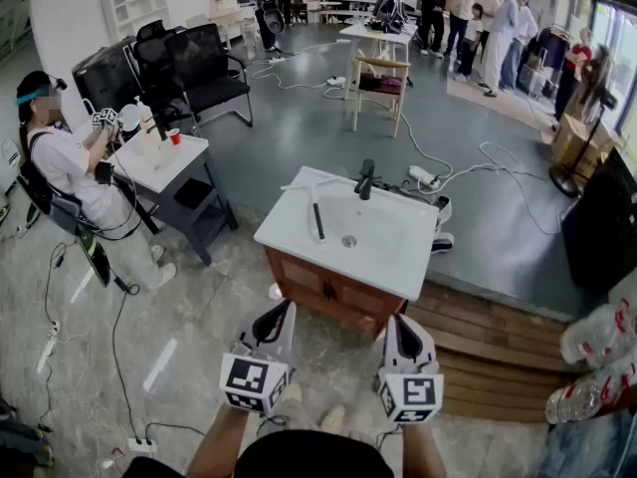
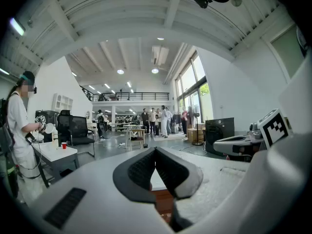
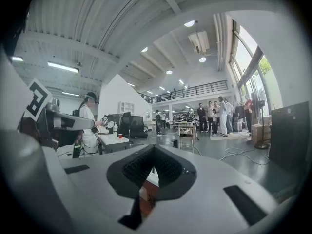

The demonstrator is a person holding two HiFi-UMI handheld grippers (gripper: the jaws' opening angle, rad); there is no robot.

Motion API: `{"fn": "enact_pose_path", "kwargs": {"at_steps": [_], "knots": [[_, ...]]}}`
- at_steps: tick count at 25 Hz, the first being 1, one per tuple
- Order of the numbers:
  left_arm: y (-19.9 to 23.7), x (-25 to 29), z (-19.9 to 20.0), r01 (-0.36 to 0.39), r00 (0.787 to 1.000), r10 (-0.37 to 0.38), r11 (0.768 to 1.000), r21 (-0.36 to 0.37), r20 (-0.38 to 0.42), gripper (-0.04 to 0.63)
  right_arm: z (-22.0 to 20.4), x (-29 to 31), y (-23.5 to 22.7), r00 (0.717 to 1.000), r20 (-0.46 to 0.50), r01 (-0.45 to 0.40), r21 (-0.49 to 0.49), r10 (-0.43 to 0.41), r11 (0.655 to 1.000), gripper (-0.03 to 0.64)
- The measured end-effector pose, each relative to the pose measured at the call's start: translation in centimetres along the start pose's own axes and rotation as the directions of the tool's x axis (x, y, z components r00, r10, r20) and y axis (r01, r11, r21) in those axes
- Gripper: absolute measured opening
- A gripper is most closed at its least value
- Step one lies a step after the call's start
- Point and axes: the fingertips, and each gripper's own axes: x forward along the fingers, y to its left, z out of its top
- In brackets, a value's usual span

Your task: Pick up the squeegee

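Note:
The squeegee lies on the left side of the white sink top, its dark handle running toward me, left of the drain and the black faucet. The sink sits on a wooden cabinet. Both grippers hang in front of the cabinet, well short of the squeegee and apart from it. My left gripper is shut with its pads touching and nothing between them. My right gripper is likewise shut and empty. Neither gripper view shows the squeegee.
A person with grippers stands at a small white table on the left. Cables trail over the floor behind the sink. Wooden planks lie to the right, with plastic bottles at the far right. Chairs and several people fill the back.

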Motion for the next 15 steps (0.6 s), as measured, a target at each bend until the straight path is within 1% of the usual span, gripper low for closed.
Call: {"fn": "enact_pose_path", "kwargs": {"at_steps": [4, 15], "knots": [[-0.18, -0.21, 0.24, 0.0, 1.0, 0.0, 1.0, 0.002, 0.007, 0.003, 0.35, -0.22, -0.01, 1.0, 0.0, 0.0, 0.011, 0.0, 1.0, -0.003], [-0.97, -0.01, 0.26, -0.008, 1.0, 0.008, 1.0, 0.002, 0.008, 0.003, 0.5, -0.54, -0.89, 1.0, -0.002, -0.005, -0.017, 0.005, 1.0, -0.003]]}}
